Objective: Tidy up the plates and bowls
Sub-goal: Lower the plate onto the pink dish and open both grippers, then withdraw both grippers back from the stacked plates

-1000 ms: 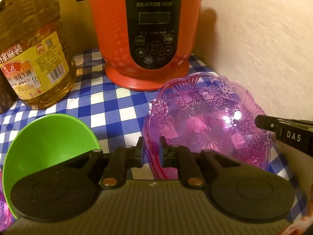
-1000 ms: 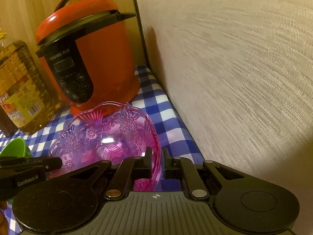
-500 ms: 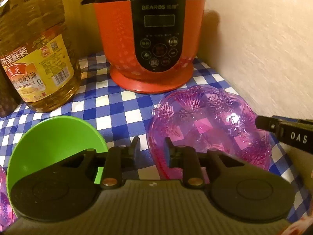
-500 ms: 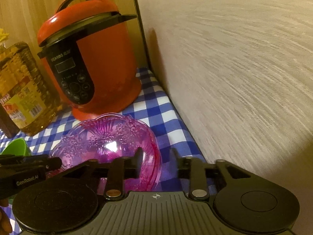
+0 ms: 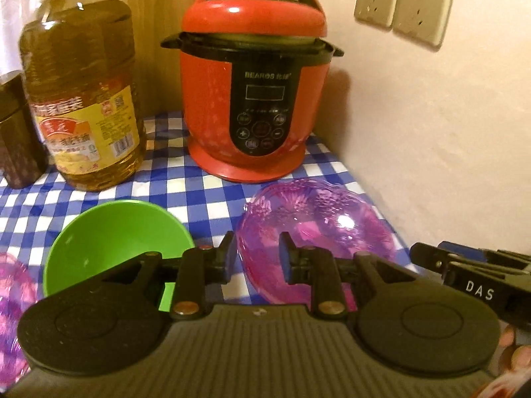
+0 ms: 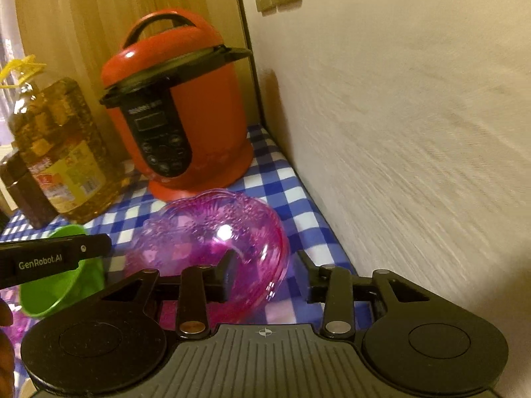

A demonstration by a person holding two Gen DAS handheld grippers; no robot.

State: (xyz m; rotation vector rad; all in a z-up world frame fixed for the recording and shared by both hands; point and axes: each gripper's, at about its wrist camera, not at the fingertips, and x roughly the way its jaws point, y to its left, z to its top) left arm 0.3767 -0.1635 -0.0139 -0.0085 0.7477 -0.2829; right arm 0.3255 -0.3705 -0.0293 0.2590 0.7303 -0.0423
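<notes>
Left wrist view: the left gripper [image 5: 255,252] hangs with its jaws a modest way apart and nothing pressed between them; the near rim of the pink bowl [image 5: 318,229] shows in the gap, not gripped; the green bowl [image 5: 113,242] sits just to its left, and the right gripper [image 5: 464,275] reaches in from the right edge. The pink bowl is clear, moulded plastic with a scalloped floral rim; the green one is smooth and opaque. Both rest on a blue-and-white checked cloth [image 5: 186,195], before a red cooker [image 5: 255,99] and an oil bottle [image 5: 79,106]; two wall sockets [image 5: 401,6] sit above.

Right wrist view: the right gripper [image 6: 268,272] stands open wider, jaws having just been parting; the pink bowl [image 6: 205,238] lies by its left finger [image 6: 227,275], its rim in the gap, unheld; a textured wall [image 6: 415,116] runs alongside.
</notes>
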